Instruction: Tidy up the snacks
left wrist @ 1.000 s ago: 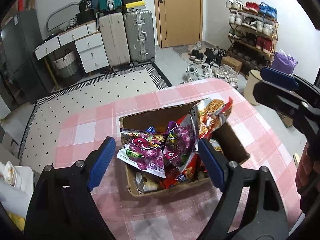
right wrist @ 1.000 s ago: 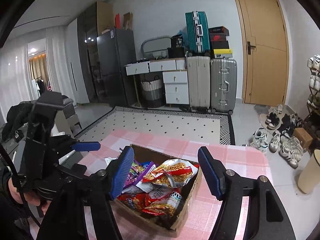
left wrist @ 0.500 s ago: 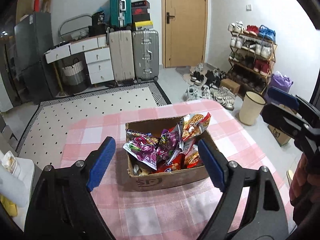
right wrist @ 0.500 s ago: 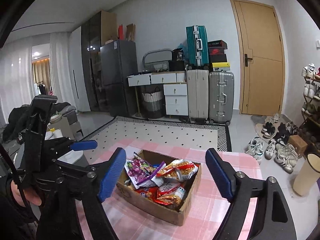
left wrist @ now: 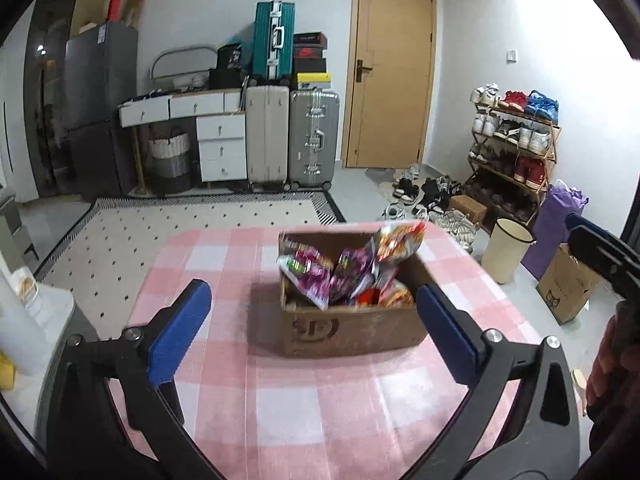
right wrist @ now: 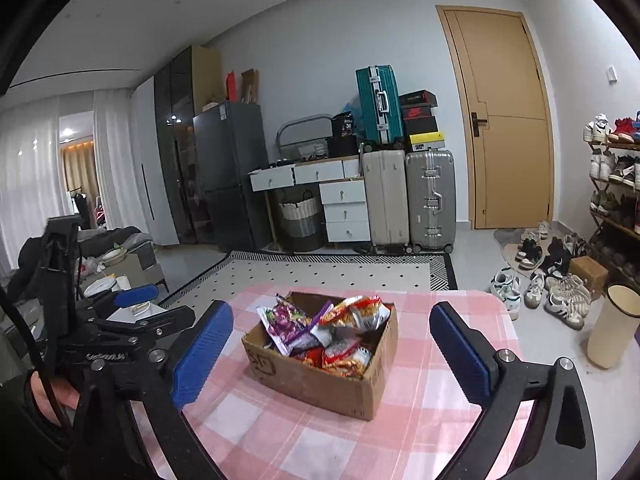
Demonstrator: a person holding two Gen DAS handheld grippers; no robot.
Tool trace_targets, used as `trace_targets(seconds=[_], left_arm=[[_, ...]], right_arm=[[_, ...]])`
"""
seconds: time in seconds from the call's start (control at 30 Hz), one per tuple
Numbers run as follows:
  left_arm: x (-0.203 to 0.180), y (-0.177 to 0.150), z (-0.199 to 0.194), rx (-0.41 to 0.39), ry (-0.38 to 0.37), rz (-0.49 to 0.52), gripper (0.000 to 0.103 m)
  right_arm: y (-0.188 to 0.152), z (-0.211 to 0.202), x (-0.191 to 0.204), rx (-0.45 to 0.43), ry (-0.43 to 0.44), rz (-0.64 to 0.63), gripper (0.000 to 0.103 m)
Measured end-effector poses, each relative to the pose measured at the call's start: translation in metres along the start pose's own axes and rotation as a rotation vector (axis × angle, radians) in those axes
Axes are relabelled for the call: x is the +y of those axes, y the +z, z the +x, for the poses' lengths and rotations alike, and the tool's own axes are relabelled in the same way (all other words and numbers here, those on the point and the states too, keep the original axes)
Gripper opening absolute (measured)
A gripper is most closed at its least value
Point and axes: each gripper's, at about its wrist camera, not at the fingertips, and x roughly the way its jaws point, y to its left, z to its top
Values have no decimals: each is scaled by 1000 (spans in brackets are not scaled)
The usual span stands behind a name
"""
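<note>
Left wrist view: a table (left wrist: 320, 420) draped in a pink-and-white checked cloth fills the foreground of a lived-in room, a spotted rug (left wrist: 192, 220) with a dark patterned border spread on the floor beyond it. Against the far wall stand a dark refrigerator (left wrist: 100, 112), a tan door (left wrist: 390, 76), a beige suitcase (left wrist: 267, 134) and a silver suitcase (left wrist: 314, 138) side by side, with a teal suitcase (left wrist: 274, 46) stacked above them beside a white drawer unit (left wrist: 220, 146). To the right, a shoe rack (left wrist: 516, 148) is packed with trainers, more shoes scattered on the floor before it, and a cream bin (left wrist: 508, 254) stands near the table's corner.

A cardboard box (left wrist: 352, 328) sits on the cloth towards the table's far side, open-topped and stuffed with snack packets (left wrist: 340, 276), purple and red-orange bags jutting above its rim.

Nearest the lens, the left gripper (left wrist: 314, 334) points down at the table short of the box, its blue-padded jaws spreading wider, nothing between the pads and the box well clear of them. In the right wrist view, the right gripper (right wrist: 332, 350) frames the same box (right wrist: 320, 380) from the other side, its jaws likewise opening and gripping nothing. The left gripper (right wrist: 132, 296) appears there at the left edge, a hand (right wrist: 52, 396) partly visible beneath it.
</note>
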Motion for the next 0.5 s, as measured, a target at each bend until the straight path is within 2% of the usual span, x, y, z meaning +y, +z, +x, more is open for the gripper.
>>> trace_targets(seconds=[0.27, 0.37, 0.5], left_arm=[[18, -51, 9, 5, 51, -35, 102], [21, -72, 18, -12, 80, -31, 102], [26, -104, 37, 14, 92, -43, 102]], right_arm=[[-62, -27, -3, -27, -51, 25, 102], [-82, -26, -5, -34, -68, 6, 102], [-105, -24, -9, -40, -69, -7, 102]])
